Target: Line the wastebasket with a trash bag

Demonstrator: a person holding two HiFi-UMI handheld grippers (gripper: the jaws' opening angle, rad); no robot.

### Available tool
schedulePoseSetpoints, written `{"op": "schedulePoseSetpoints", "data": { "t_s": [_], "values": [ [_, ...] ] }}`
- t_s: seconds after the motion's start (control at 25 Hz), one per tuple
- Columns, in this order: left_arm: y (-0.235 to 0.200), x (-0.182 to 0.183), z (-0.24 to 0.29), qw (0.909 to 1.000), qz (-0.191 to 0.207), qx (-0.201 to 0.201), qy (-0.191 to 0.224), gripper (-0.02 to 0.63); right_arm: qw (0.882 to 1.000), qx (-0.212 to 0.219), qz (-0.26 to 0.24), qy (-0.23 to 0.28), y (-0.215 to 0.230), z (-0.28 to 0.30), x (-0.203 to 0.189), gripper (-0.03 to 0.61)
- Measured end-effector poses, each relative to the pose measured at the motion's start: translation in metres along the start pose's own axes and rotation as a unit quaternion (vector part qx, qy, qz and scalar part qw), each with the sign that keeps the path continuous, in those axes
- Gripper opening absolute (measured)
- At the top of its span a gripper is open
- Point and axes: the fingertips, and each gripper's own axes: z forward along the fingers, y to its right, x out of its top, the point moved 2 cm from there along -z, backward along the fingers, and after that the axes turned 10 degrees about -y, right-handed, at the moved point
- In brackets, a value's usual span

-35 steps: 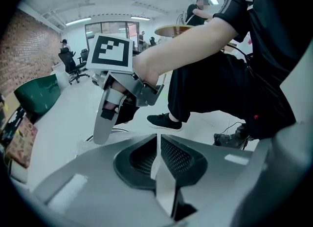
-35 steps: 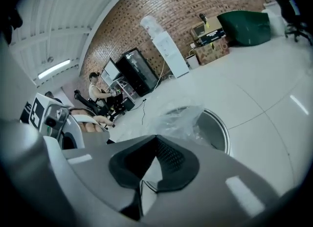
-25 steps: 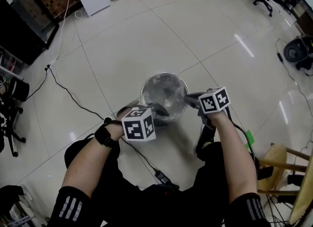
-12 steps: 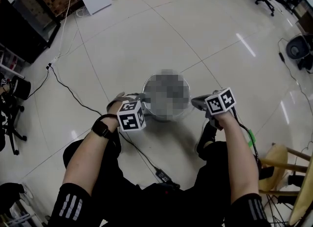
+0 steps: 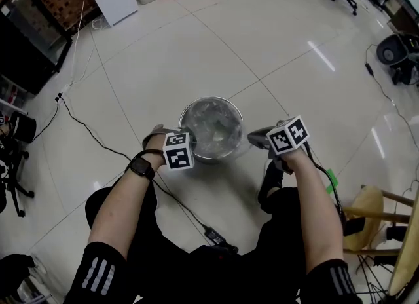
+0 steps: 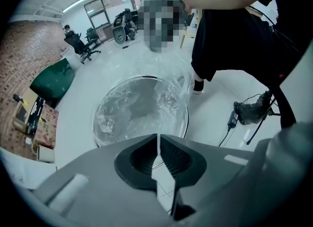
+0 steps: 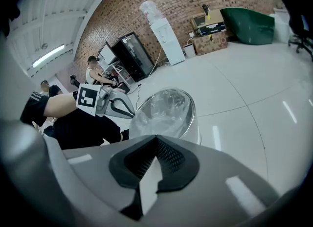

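Grippers flanking wastebasket [image 5: 230, 107], left gripper [image 6: 157, 139] steeply downward, just closed, seemingly empty; right gripper [image 7: 155, 142] clamped on trash bag [image 6: 139, 107].

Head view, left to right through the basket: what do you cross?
Wristwatch → left gripper, jaws just closed further, nothing visibly between them → wastebasket → right gripper → wooden stool.
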Motion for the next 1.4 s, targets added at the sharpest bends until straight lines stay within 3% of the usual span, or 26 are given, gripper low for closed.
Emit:
{"op": "schedulePoseSetpoints", "data": {
  "t_s": [0.04, 0.28, 0.56, 0.88, 1.16, 1.32, 1.4],
  "values": [
    [0.002, 0.001, 0.0, 1.0, -0.001, -0.008, -0.002, -0.006, 1.0, -0.001, 0.0, 0.0, 0.002, -0.001, -0.001, 0.008],
    [0.027, 0.003, -0.021, 0.9971, 0.007, -0.075, 0.012, -0.008, 0.999, -0.028, 0.01, -0.035, 0.019, 0.005, -0.019, 0.008],
    [0.081, -0.004, -0.019, 0.9841, 0.034, -0.175, -0.001, -0.007, 0.995, -0.044, 0.028, -0.083, 0.045, 0.039, -0.045, 0.008],
    [0.089, -0.011, 0.013, 0.9849, 0.029, -0.168, -0.032, -0.005, 0.989, -0.082, 0.008, -0.122, 0.06, 0.078, -0.061, 0.008],
    [0.076, -0.031, 0.044, 0.9889, -0.01, -0.134, -0.064, 0.101, 0.992, -0.088, 0.007, -0.095, 0.065, 0.09, -0.06, 0.008],
    [0.079, -0.034, 0.029, 0.984, -0.027, -0.169, -0.049, 0.146, 0.993, -0.083, 0.002, -0.089, 0.063, 0.086, -0.056, 0.009],
    [0.088, -0.048, 0.016, 0.9742, -0.044, -0.213, -0.061, 0.164, 0.993, -0.082, 0.0, -0.089, 0.062, 0.085, -0.057, 0.008]
  ]
}}
